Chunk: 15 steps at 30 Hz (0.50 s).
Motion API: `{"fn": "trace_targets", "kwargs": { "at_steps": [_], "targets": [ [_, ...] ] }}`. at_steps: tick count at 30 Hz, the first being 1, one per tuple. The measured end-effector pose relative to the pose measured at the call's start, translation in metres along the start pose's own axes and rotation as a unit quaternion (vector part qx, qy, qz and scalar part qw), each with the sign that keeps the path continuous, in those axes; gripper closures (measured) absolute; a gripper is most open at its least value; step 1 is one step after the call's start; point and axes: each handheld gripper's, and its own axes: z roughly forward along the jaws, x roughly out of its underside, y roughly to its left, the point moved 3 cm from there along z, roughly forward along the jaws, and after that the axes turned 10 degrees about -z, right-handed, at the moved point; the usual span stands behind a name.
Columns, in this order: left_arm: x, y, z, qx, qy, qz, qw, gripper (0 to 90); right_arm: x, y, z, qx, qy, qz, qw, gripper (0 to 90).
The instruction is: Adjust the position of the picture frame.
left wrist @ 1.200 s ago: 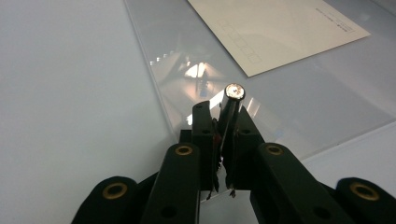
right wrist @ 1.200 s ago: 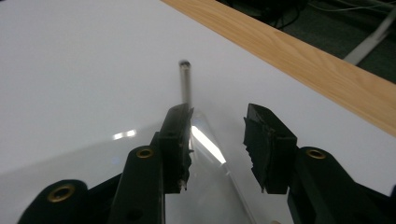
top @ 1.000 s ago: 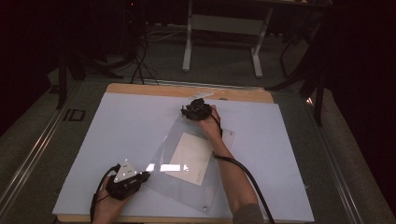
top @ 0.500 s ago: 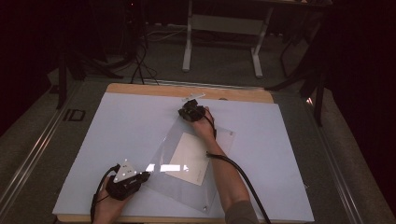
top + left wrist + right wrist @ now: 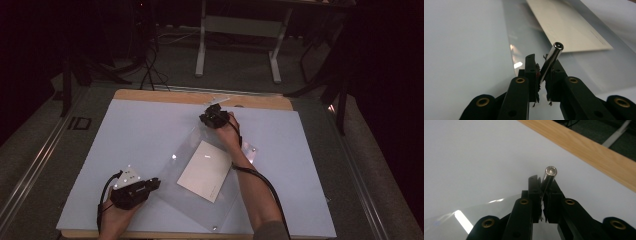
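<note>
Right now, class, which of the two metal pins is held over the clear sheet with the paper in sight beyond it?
The pin in the left claw: paper lies beyond it. The right claw's pin faces the wooden edge.

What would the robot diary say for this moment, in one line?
left gripper: shut on metal pin | right gripper: shut on second metal pin | clear sheet: flat, paper under it

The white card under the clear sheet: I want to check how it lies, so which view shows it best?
The high view: the white card shows whole, lying slantwise under the clear sheet. The left gripper view catches one end of the card at a shallow angle beyond the left tongs.
</note>
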Motion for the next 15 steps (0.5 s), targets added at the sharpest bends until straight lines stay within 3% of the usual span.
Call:
{"fn": "trace_targets", "kwargs": {
  "at_steps": [9, 15],
  "targets": [
    [-0.038, 0.018, -0.006, -0.030, -0.043, -0.010, 0.9986, 79.7, 0.009, -0.021, -0.060, 0.023, -0.019, 0.011, 0.9995, 85.5],
    [-0.072, 0.039, 0.000, -0.037, -0.054, -0.022, 0.9976, 79.7, 0.022, -0.029, -0.100, 0.032, -0.030, 0.025, 0.9987, 85.5]
  ]
}}
